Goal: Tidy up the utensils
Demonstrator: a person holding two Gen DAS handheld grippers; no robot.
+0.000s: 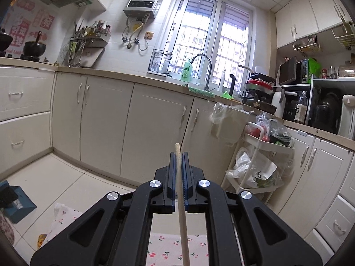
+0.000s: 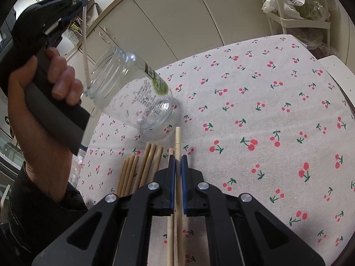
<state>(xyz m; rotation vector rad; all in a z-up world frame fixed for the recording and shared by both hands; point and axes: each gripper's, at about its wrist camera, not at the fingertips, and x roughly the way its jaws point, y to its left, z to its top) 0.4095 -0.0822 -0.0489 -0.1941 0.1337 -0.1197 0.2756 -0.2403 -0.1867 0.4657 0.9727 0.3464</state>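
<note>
Kitchen cabinets (image 1: 106, 119) ring the work area; a cherry-print cloth covers the tabletop (image 2: 255, 102). We find the left hand-held gripper (image 2: 83, 3) clamped on one pale chopstick (image 2: 85, 51), its lower tip at the rim of a clear glass jar (image 2: 133, 95) that stands upright near the cloth's left side. The right hand-held gripper (image 2: 177, 161) has its jaws nearly closed around a second chopstick (image 2: 177, 141); whether it is lifted or resting on the cloth we cannot tell. More chopsticks (image 2: 142, 166) lie loose just left of it.

We judge the sticks light, stiff and smooth, apt to pivot when pinched far from the middle; a grip nearer mid-length would steady them. The jar is fragile and could tip if nudged at the mouth. Open cloth lies to the right; the left edge is close behind the jar.
</note>
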